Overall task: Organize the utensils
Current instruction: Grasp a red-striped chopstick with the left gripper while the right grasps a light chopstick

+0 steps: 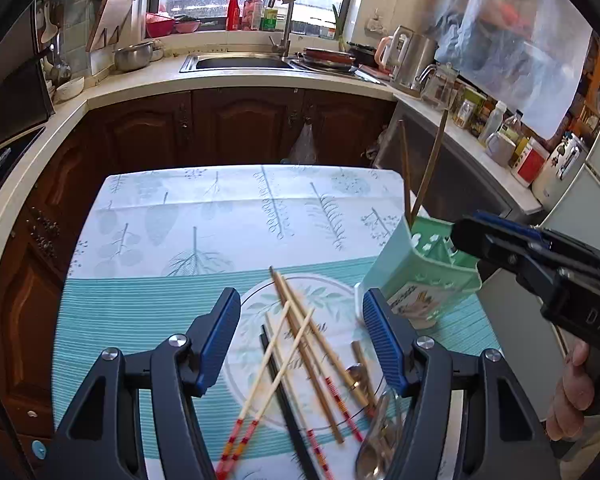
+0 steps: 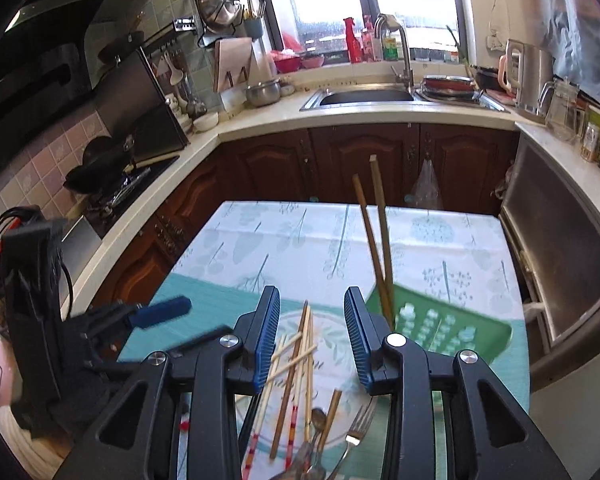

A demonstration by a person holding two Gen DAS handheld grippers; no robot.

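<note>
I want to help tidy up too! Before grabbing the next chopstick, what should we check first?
1. Left gripper open with nothing between its jaws: ok.
2. Right gripper open with nothing between its jaws: ok.
3. Green holder sits upright: not ok, it looks tilted.
4. Two chopsticks in the holder stay inside: ok, they lean against each other.
5. Loose chopsticks easy to grab one at a time: not ok, they cross each other.
6. Fork and spoon clear of the pile: not ok, they lie beside and among the sticks.
</note>
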